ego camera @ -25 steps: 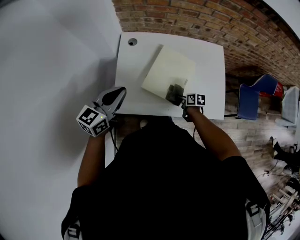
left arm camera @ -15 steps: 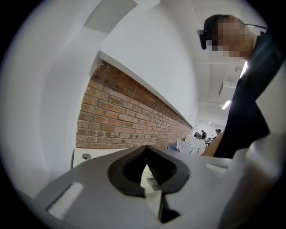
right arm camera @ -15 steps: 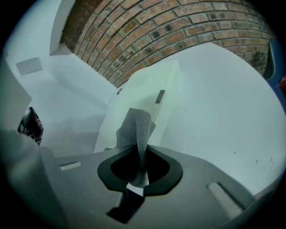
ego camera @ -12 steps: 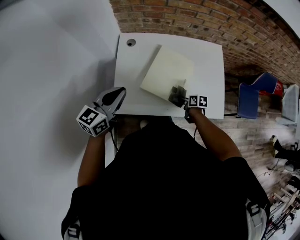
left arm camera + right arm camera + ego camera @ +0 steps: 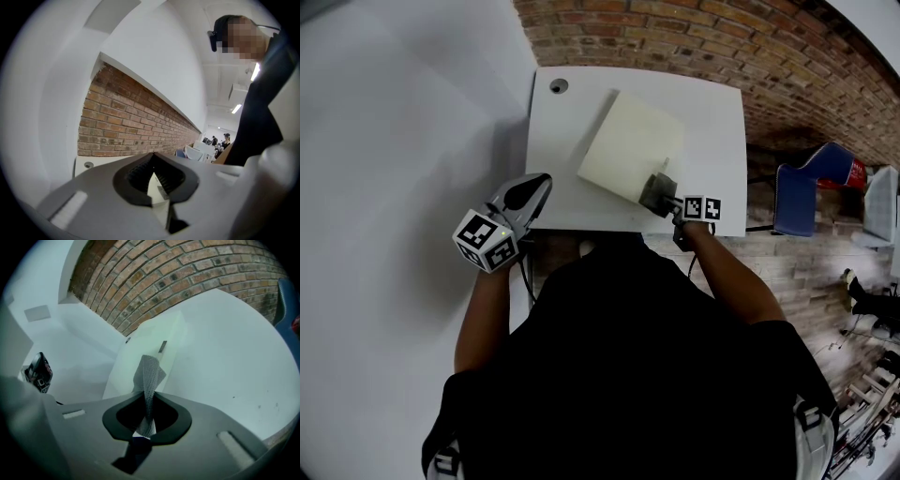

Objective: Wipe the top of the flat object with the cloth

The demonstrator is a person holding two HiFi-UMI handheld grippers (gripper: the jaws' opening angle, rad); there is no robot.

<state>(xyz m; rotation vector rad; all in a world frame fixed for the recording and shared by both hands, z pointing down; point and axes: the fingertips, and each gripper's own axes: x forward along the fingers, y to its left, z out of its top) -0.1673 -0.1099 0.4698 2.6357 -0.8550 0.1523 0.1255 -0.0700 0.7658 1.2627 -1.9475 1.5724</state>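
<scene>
- White rectangular bench (image 5: pixel 717 112) set against a red brick wall (image 5: pixel 694 42); a round cable hole (image 5: pixel 557 85) noted at its far left corner.
- Cream flat square slab (image 5: pixel 630 145) lies on the bench, turned at an angle to the bench edges. Its near edge runs close to the front edge of the bench.
- Right gripper (image 5: pixel 667 200) is held at the near right corner of the slab. Its fingers are closed on a grey perforated cloth (image 5: pixel 655 191), which is pinched between the pads in the right gripper view.
- From that view the cloth (image 5: pixel 149 370) stands out of the right gripper (image 5: pixel 147 414) as a narrow fold and reaches onto the slab (image 5: pixel 161 329); bare bench top (image 5: pixel 225 348) is seen to the right.
- Left gripper (image 5: pixel 536 186) is held by the near left corner of the bench, well apart from the slab. In the left gripper view its fingers (image 5: pixel 140 173) are brought together at the tips, with nothing gripped.
- Blue chair (image 5: pixel 802 192) seen off the right edge of the bench.
</scene>
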